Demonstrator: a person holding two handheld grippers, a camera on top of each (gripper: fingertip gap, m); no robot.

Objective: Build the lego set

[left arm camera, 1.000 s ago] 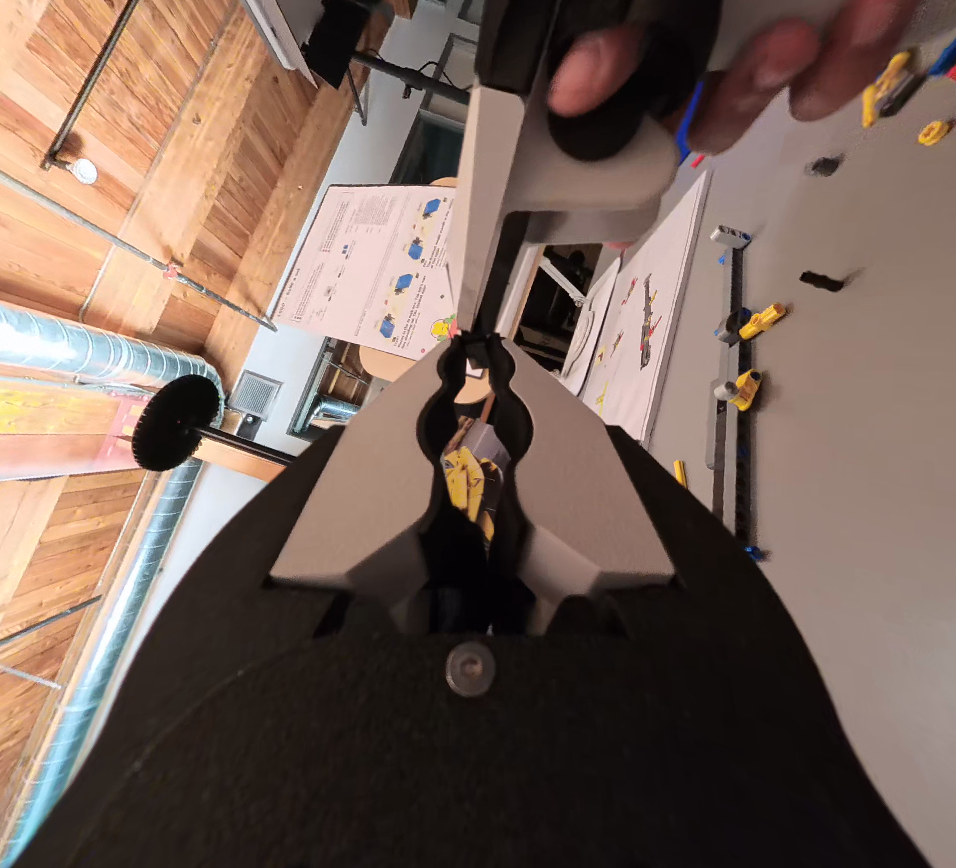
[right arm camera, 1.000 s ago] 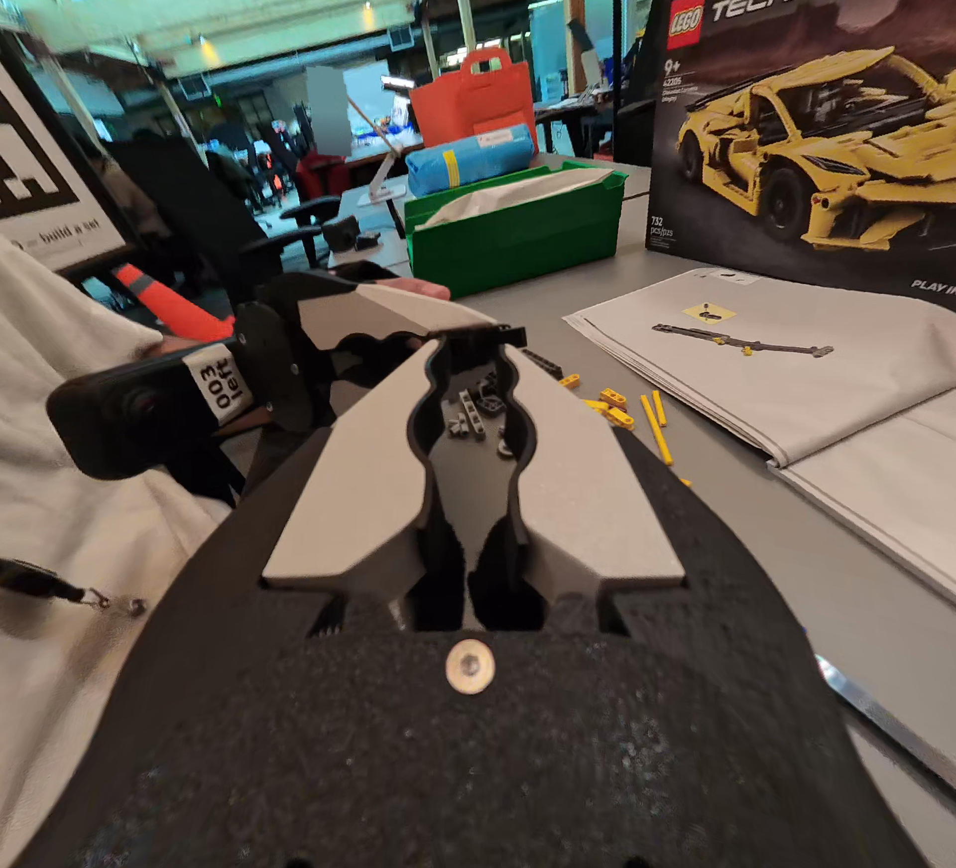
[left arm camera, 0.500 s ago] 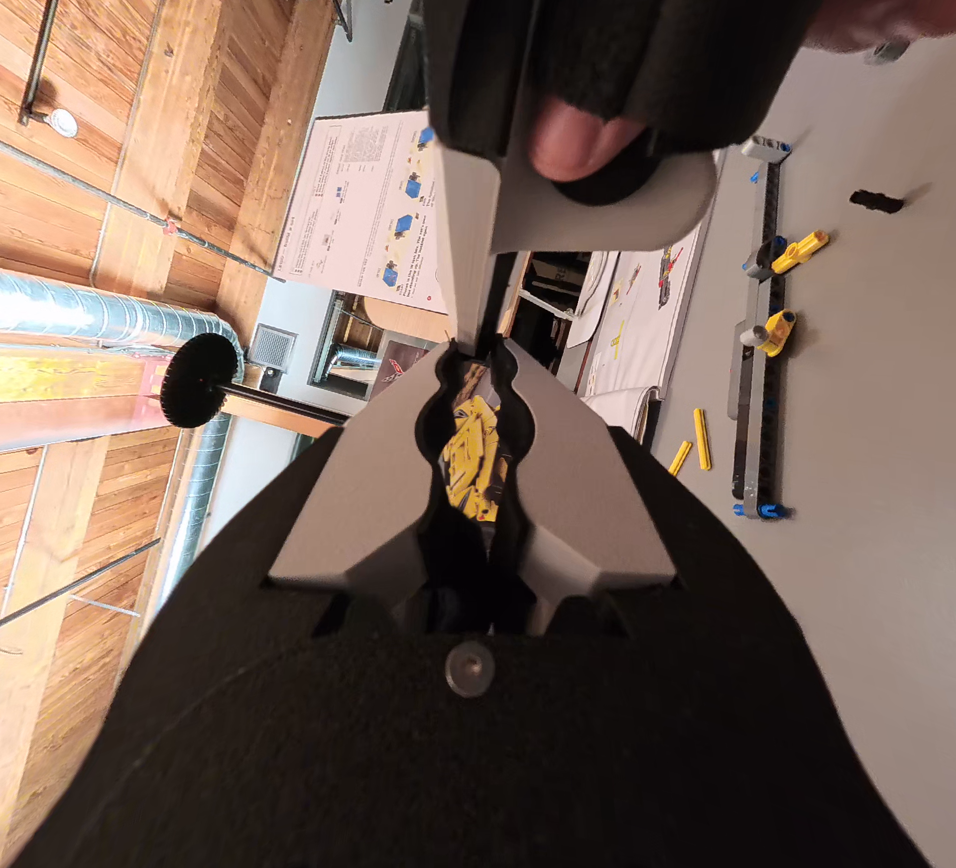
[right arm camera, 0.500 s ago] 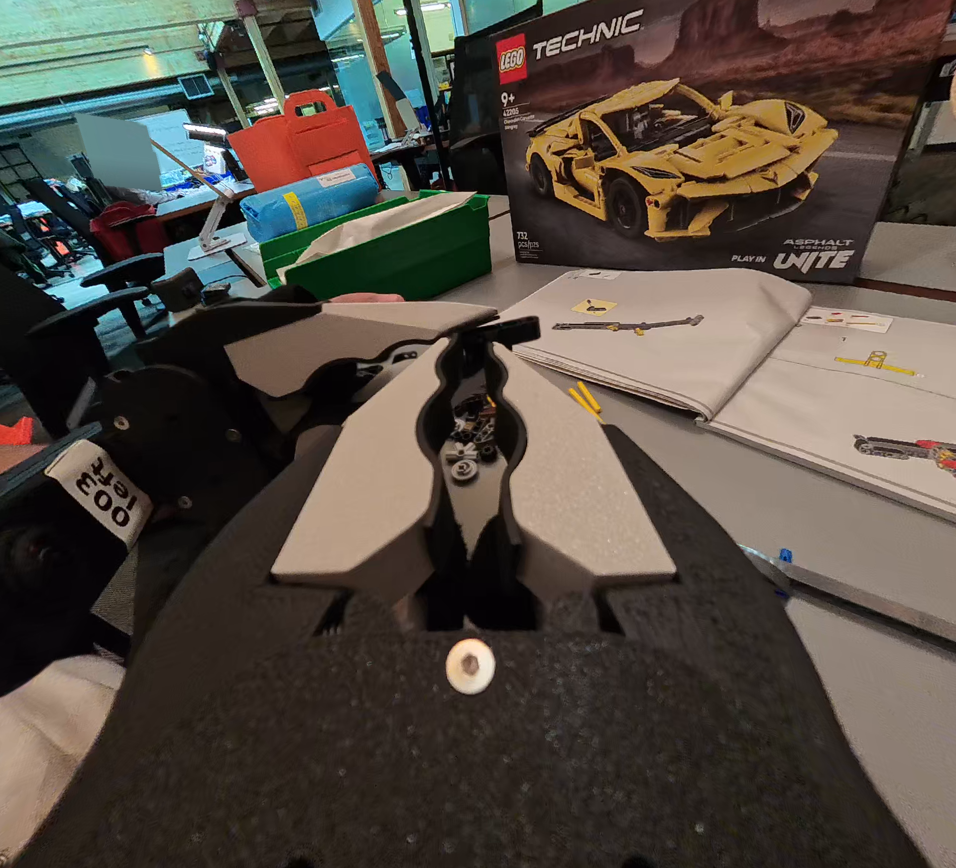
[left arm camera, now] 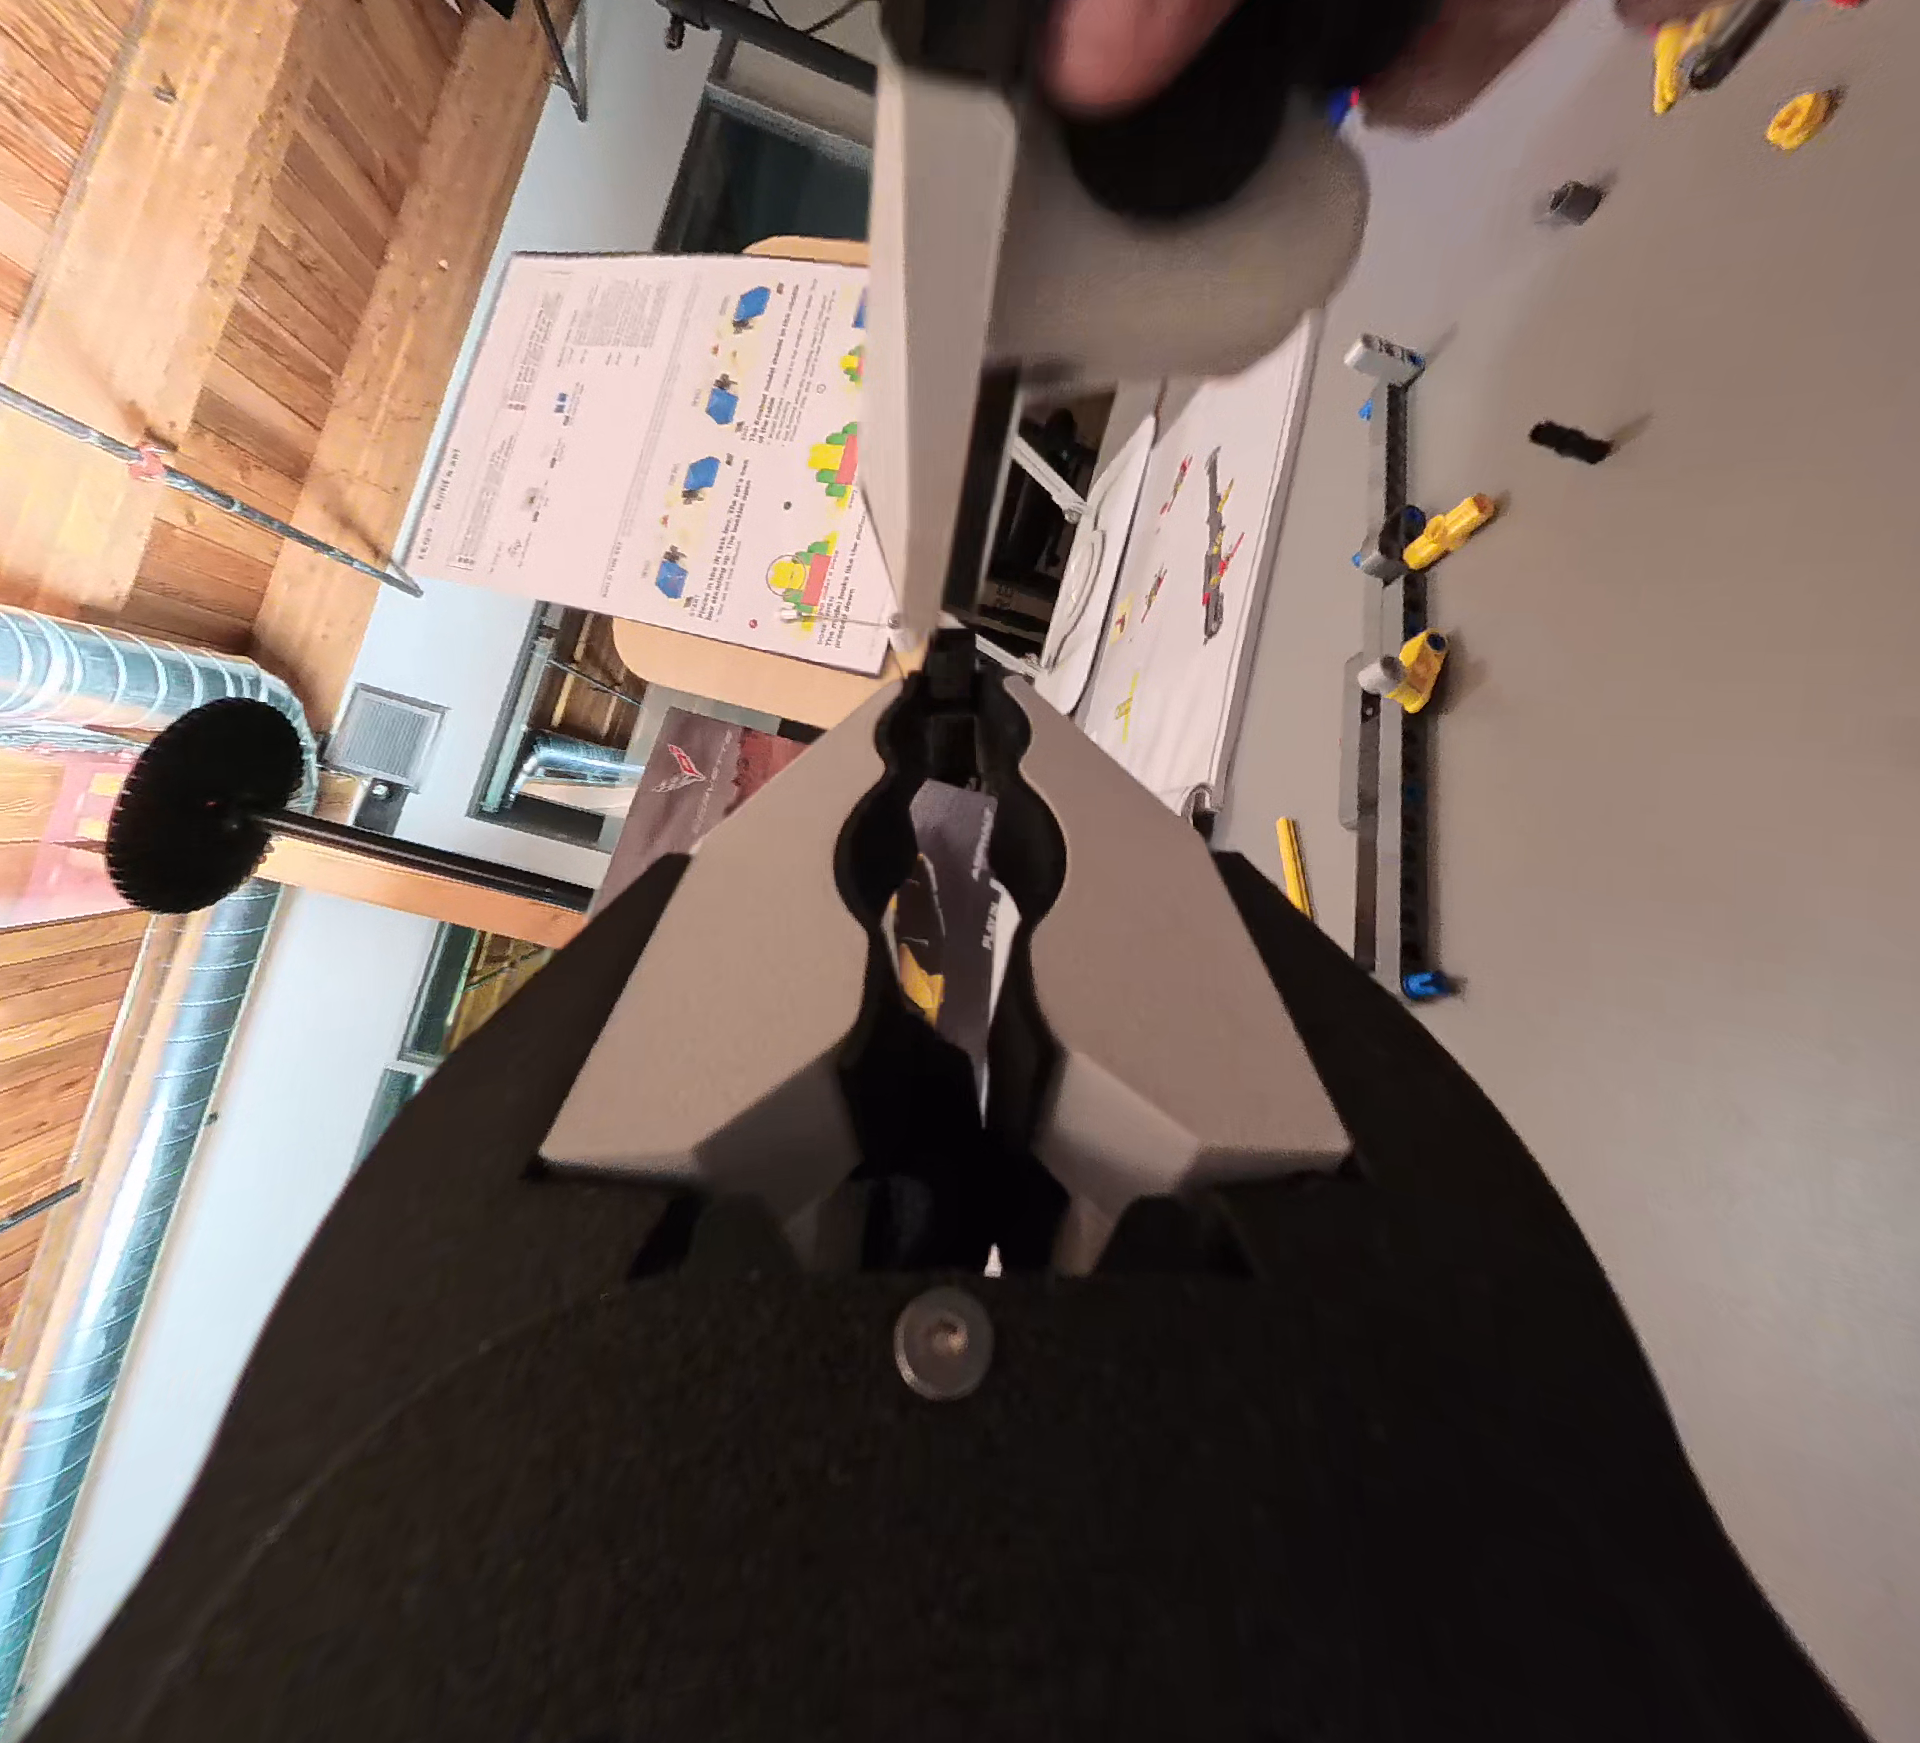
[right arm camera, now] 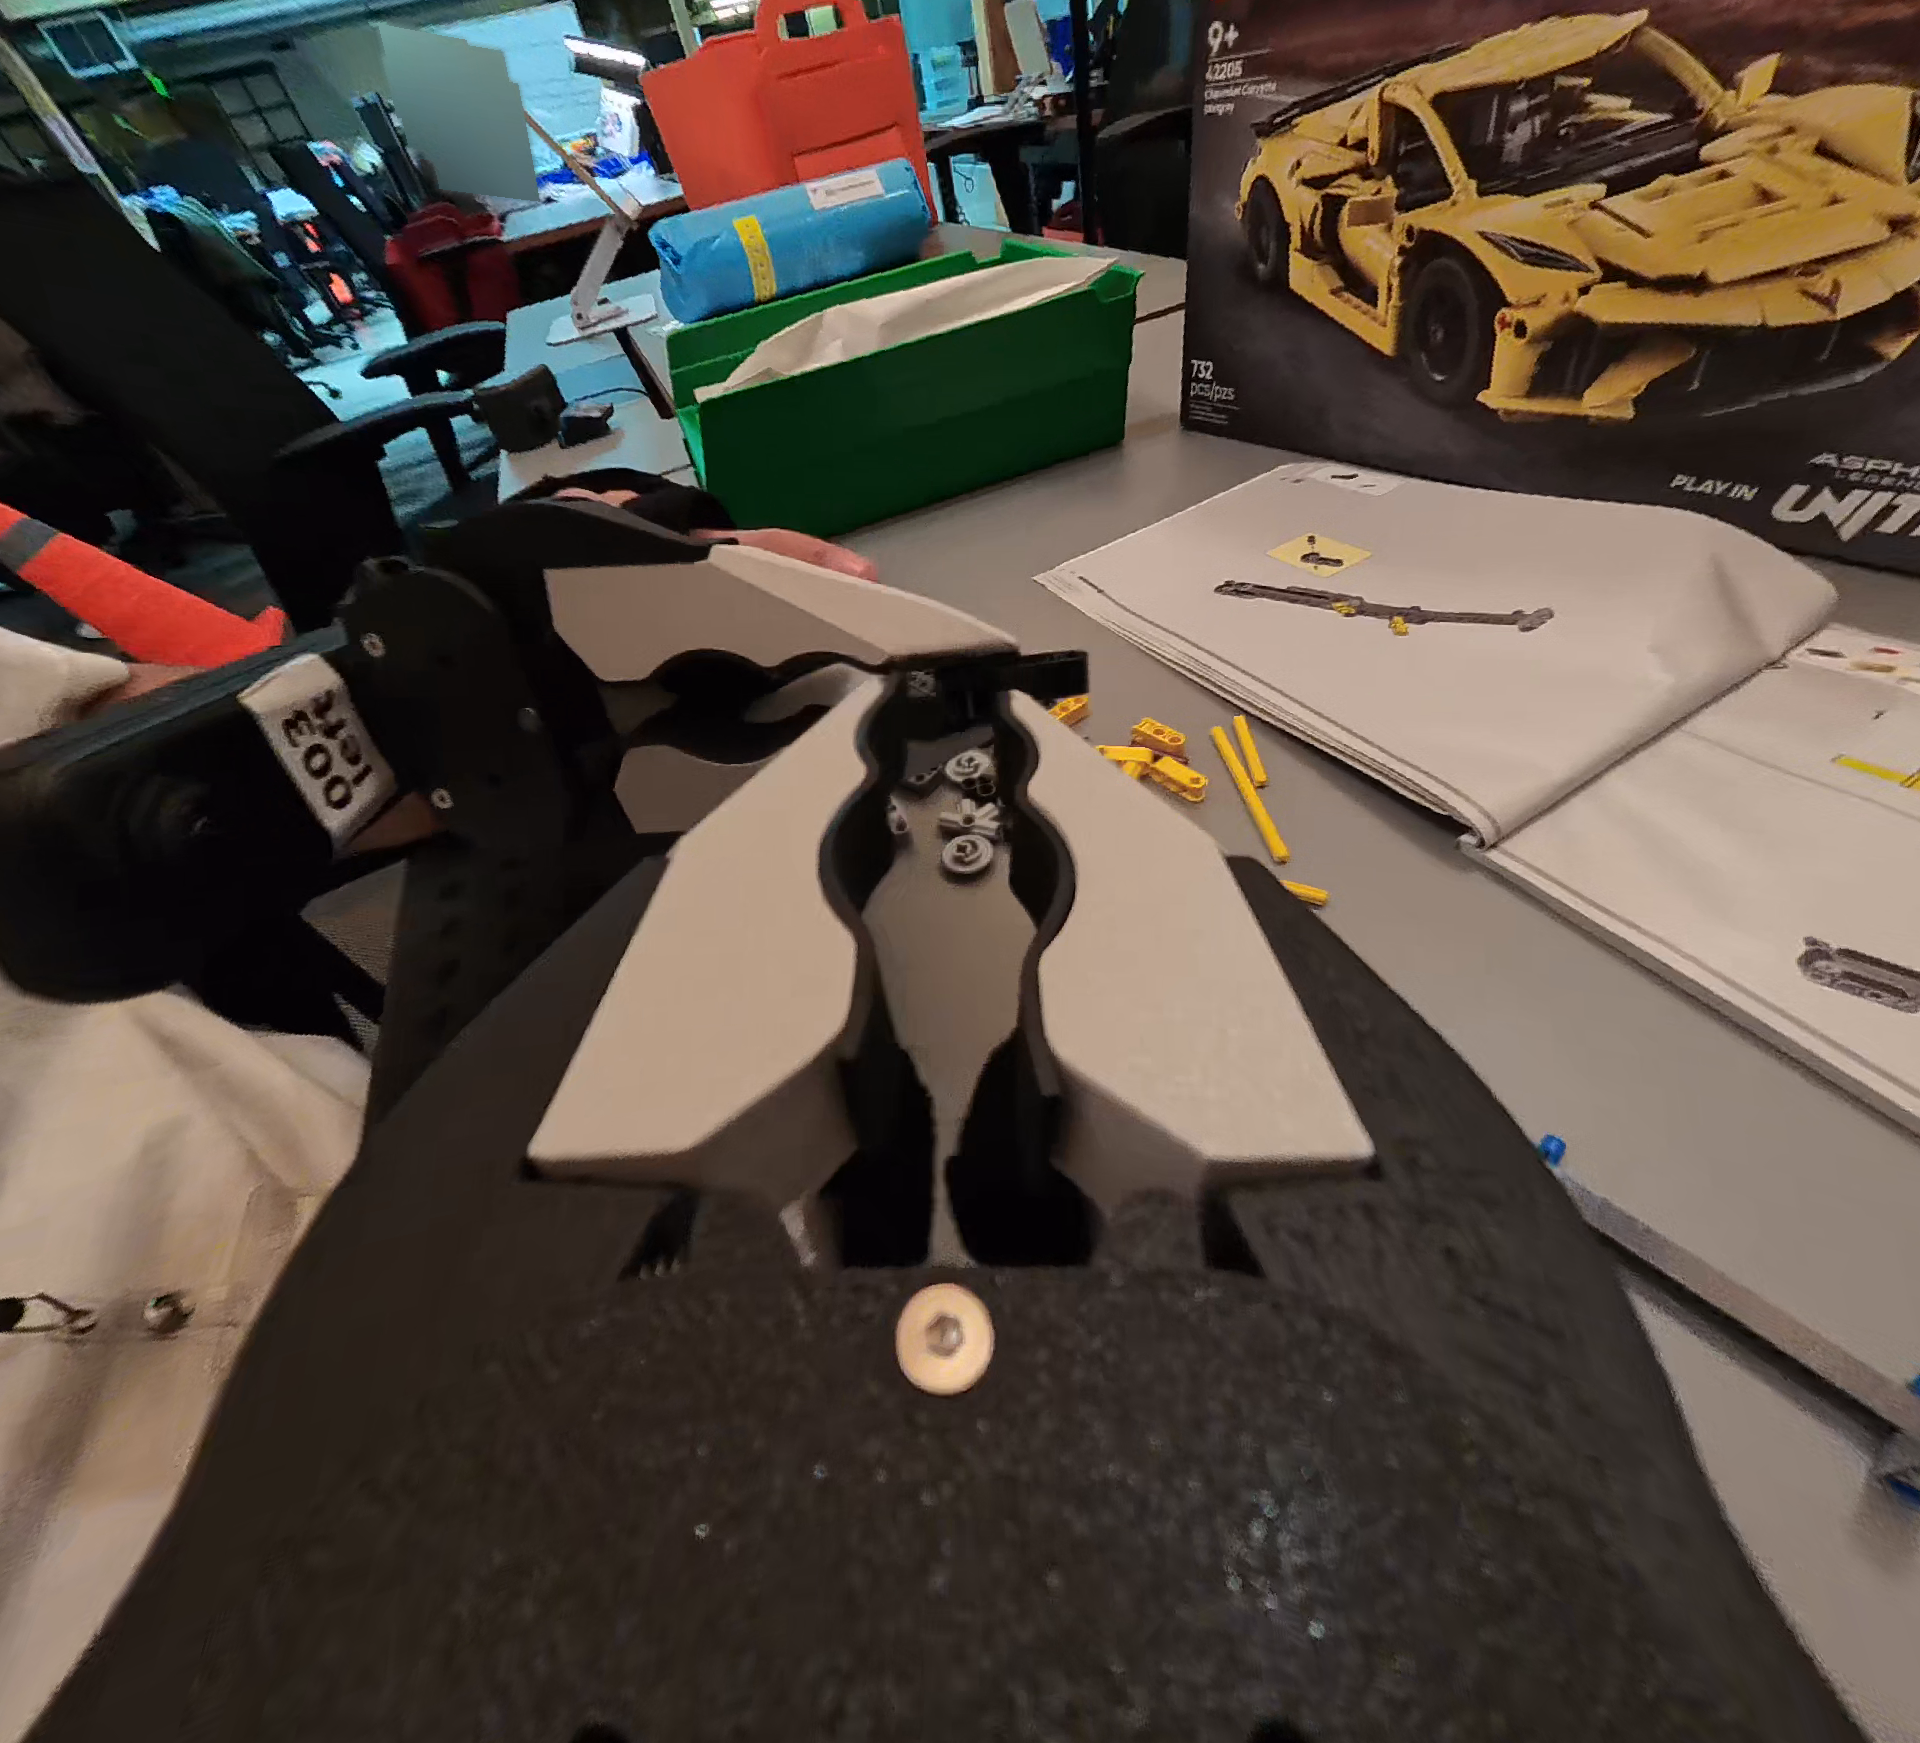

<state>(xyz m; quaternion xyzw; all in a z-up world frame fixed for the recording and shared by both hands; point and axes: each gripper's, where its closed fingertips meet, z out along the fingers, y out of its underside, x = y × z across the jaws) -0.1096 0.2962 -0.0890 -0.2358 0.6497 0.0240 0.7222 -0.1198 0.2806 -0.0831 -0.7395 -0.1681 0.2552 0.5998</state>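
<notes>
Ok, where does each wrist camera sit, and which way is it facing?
Left wrist view: on the left gripper, rolled sideways, facing along the table at the right gripper's fingers; a hand shows.
Right wrist view: on the right gripper, upright, facing the set box across the booklet; a sleeve shows.
Shared: the small black piece pinched where both tips meet.

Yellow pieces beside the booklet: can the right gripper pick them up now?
Probably not yet: the right gripper is shut on a small black piece that the left gripper grips too.
</notes>
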